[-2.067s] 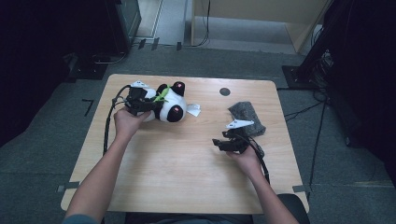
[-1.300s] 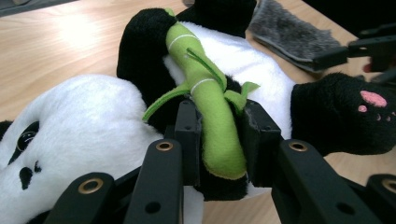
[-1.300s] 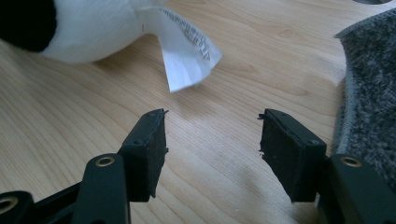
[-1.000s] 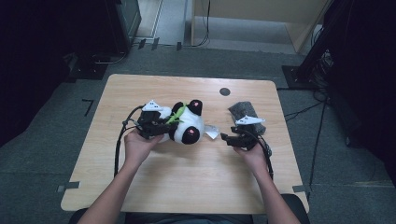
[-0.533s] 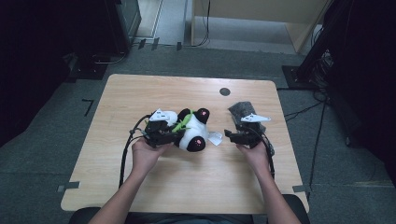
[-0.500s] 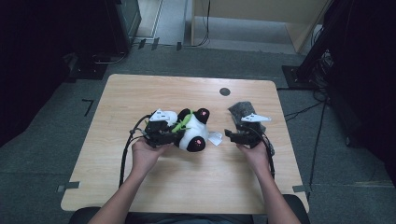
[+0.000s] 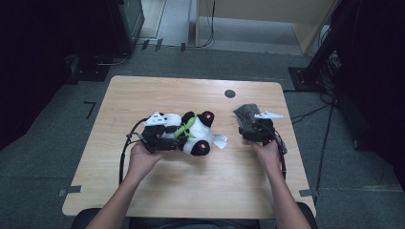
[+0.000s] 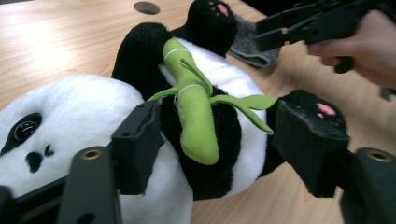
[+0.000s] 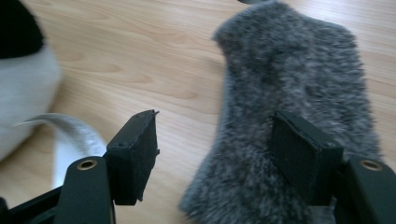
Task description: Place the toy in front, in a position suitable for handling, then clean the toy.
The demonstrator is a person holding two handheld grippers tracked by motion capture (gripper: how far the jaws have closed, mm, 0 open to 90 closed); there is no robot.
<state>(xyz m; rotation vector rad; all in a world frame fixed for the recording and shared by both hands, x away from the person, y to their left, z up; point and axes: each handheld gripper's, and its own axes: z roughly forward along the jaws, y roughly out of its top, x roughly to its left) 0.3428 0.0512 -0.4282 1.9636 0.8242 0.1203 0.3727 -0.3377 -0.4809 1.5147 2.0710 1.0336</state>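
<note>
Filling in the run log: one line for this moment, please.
left tool: just opened, astride panda plush, pads clear | right tool: opening, over grey fuzzy cloth, not gripping | both on table

plush panda (image 7: 193, 136) at left tool (image 7: 165, 137), grey fur piece (image 7: 246, 114) by right tool (image 7: 251, 132)

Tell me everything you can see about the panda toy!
The plush panda looks soft and fuzzy, white with black ears, arms and legs, pink paw pads and a green felt bamboo stalk on its tummy. It lies on its back on the wooden table, a white tag at one side. The left gripper straddles it with open jaws.
</note>
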